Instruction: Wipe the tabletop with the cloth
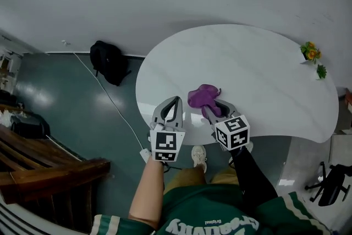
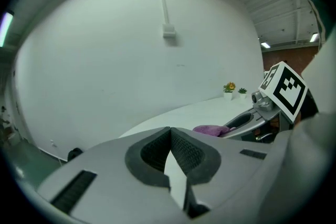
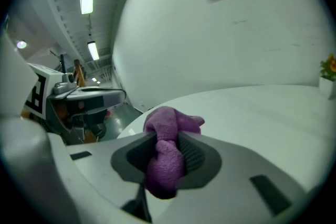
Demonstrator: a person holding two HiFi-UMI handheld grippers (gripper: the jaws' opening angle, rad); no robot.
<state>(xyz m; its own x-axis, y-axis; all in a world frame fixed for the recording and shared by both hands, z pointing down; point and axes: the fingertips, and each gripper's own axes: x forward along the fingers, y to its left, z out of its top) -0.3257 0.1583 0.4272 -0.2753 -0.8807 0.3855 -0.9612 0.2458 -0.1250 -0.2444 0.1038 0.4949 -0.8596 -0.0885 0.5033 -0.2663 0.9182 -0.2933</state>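
The purple cloth (image 1: pixel 204 97) is being pinched in the jaws of the right gripper (image 3: pixel 167 150) at the white counter's (image 1: pixel 264 80) near edge. The left gripper's (image 2: pixel 170 136) jaws are being held together, empty, beside it.

Purple cloth (image 1: pixel 202 96), bunched, pinched in right tongs (image 1: pixel 213 109), on white tabletop (image 1: pixel 264 80) near edge
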